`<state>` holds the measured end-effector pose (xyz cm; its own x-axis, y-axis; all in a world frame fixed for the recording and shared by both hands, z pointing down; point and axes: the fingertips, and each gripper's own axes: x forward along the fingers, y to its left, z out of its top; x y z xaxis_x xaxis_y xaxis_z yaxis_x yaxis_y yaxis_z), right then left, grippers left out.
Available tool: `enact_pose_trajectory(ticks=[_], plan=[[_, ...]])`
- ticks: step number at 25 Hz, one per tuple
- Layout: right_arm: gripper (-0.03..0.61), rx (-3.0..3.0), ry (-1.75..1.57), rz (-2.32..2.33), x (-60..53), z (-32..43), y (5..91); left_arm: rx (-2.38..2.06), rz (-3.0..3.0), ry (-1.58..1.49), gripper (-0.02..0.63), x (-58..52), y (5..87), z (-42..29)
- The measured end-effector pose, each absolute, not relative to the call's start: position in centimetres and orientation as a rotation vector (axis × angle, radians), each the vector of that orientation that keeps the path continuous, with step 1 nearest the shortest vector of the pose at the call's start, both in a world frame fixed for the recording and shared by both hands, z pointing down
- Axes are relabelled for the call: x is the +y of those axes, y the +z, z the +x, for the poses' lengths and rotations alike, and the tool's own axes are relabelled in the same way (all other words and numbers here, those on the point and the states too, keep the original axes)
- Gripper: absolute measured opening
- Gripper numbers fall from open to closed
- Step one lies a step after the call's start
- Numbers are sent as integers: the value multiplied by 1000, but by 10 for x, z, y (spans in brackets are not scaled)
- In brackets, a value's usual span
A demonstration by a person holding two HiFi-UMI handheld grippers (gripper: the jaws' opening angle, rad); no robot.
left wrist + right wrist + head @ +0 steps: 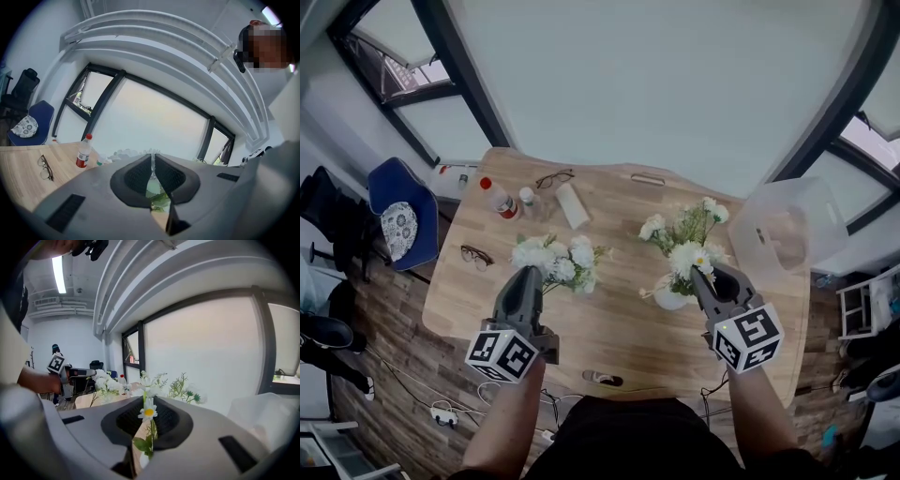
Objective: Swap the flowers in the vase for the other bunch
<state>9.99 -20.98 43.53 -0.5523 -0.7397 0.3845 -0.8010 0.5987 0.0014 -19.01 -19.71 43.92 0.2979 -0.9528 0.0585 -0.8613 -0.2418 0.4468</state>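
A bunch of white flowers [555, 262] is held up over the table's left half, its stems between the jaws of my left gripper [528, 274], which is shut on them. In the left gripper view the gripper [153, 158] shows green leaves [158, 197] in its narrow gap. On the right, a small white vase [668, 300] holds daisies and greenery [686, 242]. My right gripper [699, 275] reaches into their stems. In the right gripper view the gripper [149, 401] is shut on a daisy's stem [151, 430], the daisy head [148, 412] just above the pads.
At the table's far side stand a red-capped bottle [500, 201], a small bottle [527, 197], a white box [573, 204] and glasses [555, 177]. More glasses [475, 255] lie at left. A clear plastic bin [789, 225] sits at right, a blue chair [401, 220] beyond the left edge.
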Motion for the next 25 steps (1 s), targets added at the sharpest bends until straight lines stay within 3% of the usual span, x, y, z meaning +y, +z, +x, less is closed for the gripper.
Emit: enact_pose_trajectory(ticks=[25], plan=[[60,-2596,46,1503,-185,149,332,-1543,2301,-449,28,-190,384,-164]])
